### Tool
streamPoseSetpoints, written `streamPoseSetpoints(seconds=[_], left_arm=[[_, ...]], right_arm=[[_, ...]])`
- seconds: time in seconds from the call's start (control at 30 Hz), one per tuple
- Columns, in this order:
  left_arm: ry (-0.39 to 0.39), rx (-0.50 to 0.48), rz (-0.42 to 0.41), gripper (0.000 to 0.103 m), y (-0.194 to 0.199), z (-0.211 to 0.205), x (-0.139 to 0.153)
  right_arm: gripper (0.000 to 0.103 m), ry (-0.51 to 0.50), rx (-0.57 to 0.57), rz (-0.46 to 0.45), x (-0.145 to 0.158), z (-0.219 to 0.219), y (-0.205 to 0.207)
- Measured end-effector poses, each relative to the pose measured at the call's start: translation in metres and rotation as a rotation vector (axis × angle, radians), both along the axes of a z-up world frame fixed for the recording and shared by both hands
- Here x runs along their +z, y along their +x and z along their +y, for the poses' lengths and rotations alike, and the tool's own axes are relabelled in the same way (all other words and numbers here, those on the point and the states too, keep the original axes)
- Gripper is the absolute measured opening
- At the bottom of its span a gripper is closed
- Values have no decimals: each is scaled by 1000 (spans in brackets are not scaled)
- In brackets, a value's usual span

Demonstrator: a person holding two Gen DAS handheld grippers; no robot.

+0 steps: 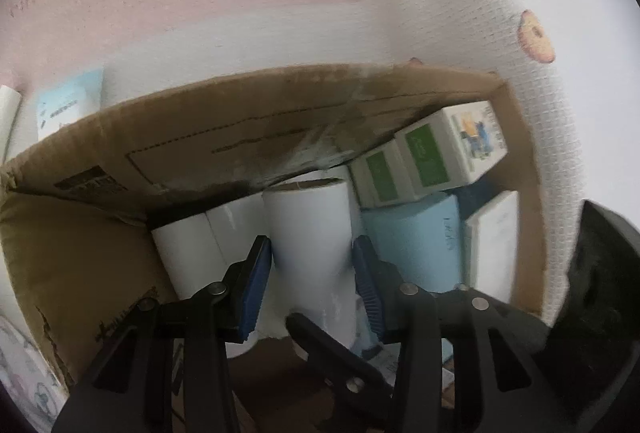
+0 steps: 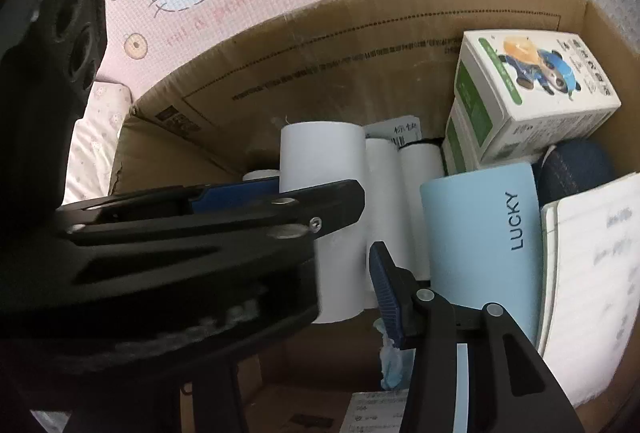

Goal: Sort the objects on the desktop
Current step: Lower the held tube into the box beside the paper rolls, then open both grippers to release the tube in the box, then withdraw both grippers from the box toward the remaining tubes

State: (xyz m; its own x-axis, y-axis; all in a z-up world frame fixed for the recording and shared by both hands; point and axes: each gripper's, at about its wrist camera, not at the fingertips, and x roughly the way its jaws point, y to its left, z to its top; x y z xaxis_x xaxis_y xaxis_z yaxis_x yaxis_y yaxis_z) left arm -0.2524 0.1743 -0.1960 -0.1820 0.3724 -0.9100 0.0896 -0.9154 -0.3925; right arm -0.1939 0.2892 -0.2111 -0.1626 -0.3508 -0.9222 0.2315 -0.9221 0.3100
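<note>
1. Tongs of the left hand (image 1: 312, 265) are clenched on a white roll (image 1: 310, 229) that stands upright inside the cardboard box (image 1: 200, 137); the blue pads (image 1: 256, 285) press its lower flanks on both sides.
2. The roll sits among other white rolls (image 1: 192, 253), with a light blue cup (image 1: 416, 237) marked LUCKY just beside it on the right and two green-and-white cartons (image 1: 436, 149) stacked behind the cup.
3. Judging by the crowding, the step in hand looks like settling this roll into its place, so it should go down straight, without knocking its neighbours.
4. Let go only when the base rests flat; a tilted roll would likely topple onto the cup.
5. The right tongs (image 2: 344, 265) hover over the same box; only one blue pad shows, since the left tool hides the other, so I cannot tell their state.
6. A notebook (image 2: 592, 265) leans at the box's right wall, near the cup; keep clear of it.
</note>
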Motion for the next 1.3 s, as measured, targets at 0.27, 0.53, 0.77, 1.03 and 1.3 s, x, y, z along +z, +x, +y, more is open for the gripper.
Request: streamPoseSetpoints(seconds=[0.27, 0.53, 0.77, 1.03, 1.3], left_arm=[[-35, 72, -65, 47, -12, -2, -9], [-19, 101, -105, 47, -16, -16, -11], [-10, 111, -67, 48, -23, -19, 15], [-40, 65, 67, 37, -12, -31, 45], [-36, 29, 175, 14, 17, -45, 63]], right_arm=[[44, 34, 20, 31, 5, 3, 8], [43, -1, 5, 17, 0, 18, 11], [43, 46, 18, 47, 2, 14, 15], [43, 60, -57, 56, 24, 25, 23], [43, 142, -72, 114, 60, 15, 26]])
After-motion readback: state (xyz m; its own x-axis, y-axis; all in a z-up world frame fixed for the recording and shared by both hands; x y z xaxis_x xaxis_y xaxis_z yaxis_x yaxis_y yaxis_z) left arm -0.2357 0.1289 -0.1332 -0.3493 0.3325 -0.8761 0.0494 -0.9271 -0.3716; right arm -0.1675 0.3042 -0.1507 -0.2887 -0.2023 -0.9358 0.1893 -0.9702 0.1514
